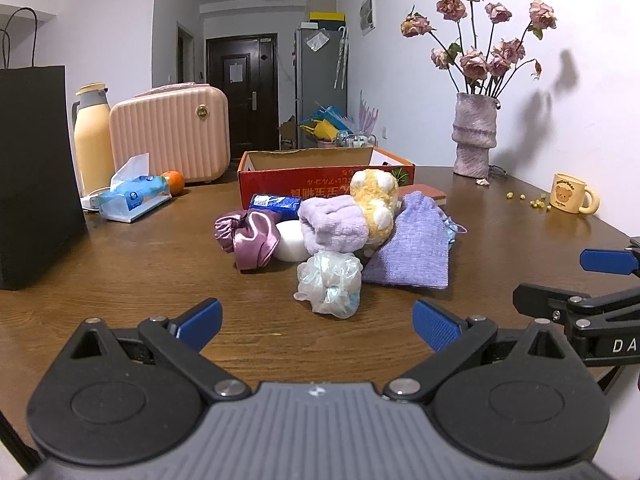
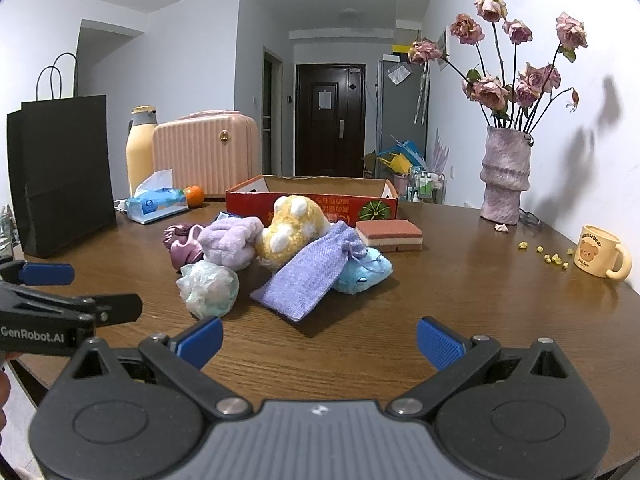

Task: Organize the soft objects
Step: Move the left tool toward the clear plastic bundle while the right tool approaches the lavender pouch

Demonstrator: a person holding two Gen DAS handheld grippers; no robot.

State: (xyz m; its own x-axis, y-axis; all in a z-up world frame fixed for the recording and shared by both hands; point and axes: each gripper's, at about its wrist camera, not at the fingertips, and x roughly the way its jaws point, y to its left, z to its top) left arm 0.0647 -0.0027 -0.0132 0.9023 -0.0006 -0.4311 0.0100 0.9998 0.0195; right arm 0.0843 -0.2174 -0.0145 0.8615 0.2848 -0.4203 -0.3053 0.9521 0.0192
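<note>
On the brown wooden table point(image 1: 120, 272), the pile of soft objects point(image 1: 340, 232) lay mid-table, just near of the red cardboard box point(image 1: 304, 180). The left gripper point(image 1: 316, 324) and right gripper point(image 2: 318, 338) hovered short of it, fingers wide and empty. Nothing looked sorted yet; next probably meant closing on the nearest item, the mesh scrunchie point(image 1: 330, 282).

I see the soft things heaped mid-table before the red cardboard box point(image 1: 320, 178): a yellow plush point(image 1: 374, 204) on top, lilac towel point(image 1: 334, 226) left, knitted purple pouch point(image 1: 410, 246) right. A pale mesh puff point(image 1: 330, 282) sits nearest, a satin scrunchie point(image 1: 248, 238) far left.
</note>
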